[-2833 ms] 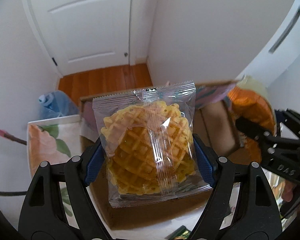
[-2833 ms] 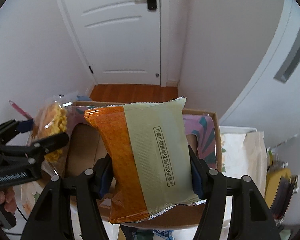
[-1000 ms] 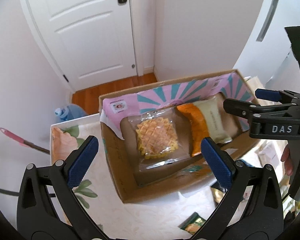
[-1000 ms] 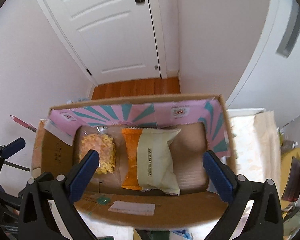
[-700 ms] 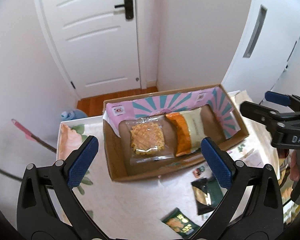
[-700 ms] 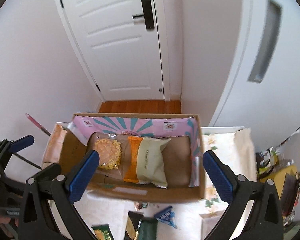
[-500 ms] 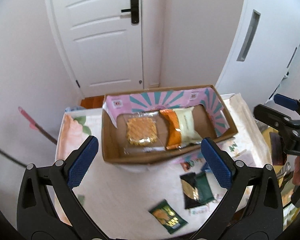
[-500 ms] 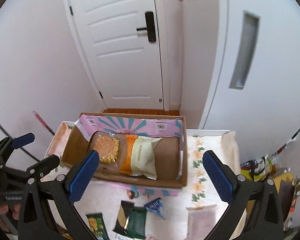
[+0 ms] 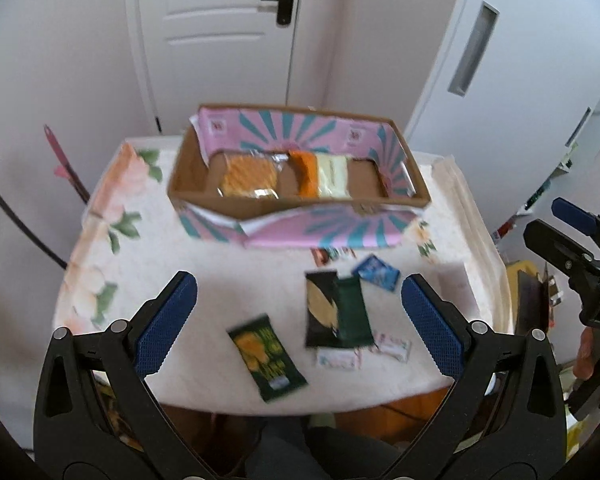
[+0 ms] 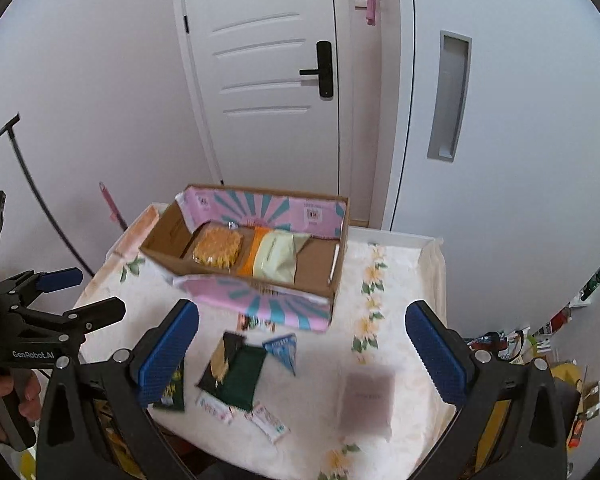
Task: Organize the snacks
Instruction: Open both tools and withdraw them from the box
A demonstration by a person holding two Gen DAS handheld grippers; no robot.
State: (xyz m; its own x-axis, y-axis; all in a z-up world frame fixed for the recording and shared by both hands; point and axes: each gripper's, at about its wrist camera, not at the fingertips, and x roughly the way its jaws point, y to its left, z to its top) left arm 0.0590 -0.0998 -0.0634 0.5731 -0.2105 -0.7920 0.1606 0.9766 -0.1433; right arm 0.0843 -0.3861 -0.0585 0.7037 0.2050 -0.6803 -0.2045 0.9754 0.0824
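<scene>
A cardboard box (image 9: 300, 232) (image 10: 260, 300) with pink and teal lining stands at the table's far side. Inside lie a waffle packet (image 9: 249, 176) (image 10: 217, 247) on the left and an orange and pale green packet (image 9: 320, 174) (image 10: 274, 258) beside it. Loose snacks lie on the cloth in front: a dark green and black packet (image 9: 336, 312) (image 10: 232, 372), a green and yellow packet (image 9: 266, 358), a blue packet (image 9: 375, 272) (image 10: 282, 350), small white sachets (image 9: 360, 354). My left gripper (image 9: 298, 322) and right gripper (image 10: 300, 350) are both open, empty, held back above the table's near edge.
The table has a floral cloth (image 9: 112, 216). A pale pink packet (image 10: 366, 404) lies near the right front. A white door (image 10: 268, 92) and walls stand behind. Clutter sits off the table's right edge (image 10: 540, 340). A pink stick (image 9: 64, 164) leans at the left.
Both grippers let go of their packets into the box, opened, and pulled back and up. The box now looks farther away and the loose snacks on the table have come into view.
</scene>
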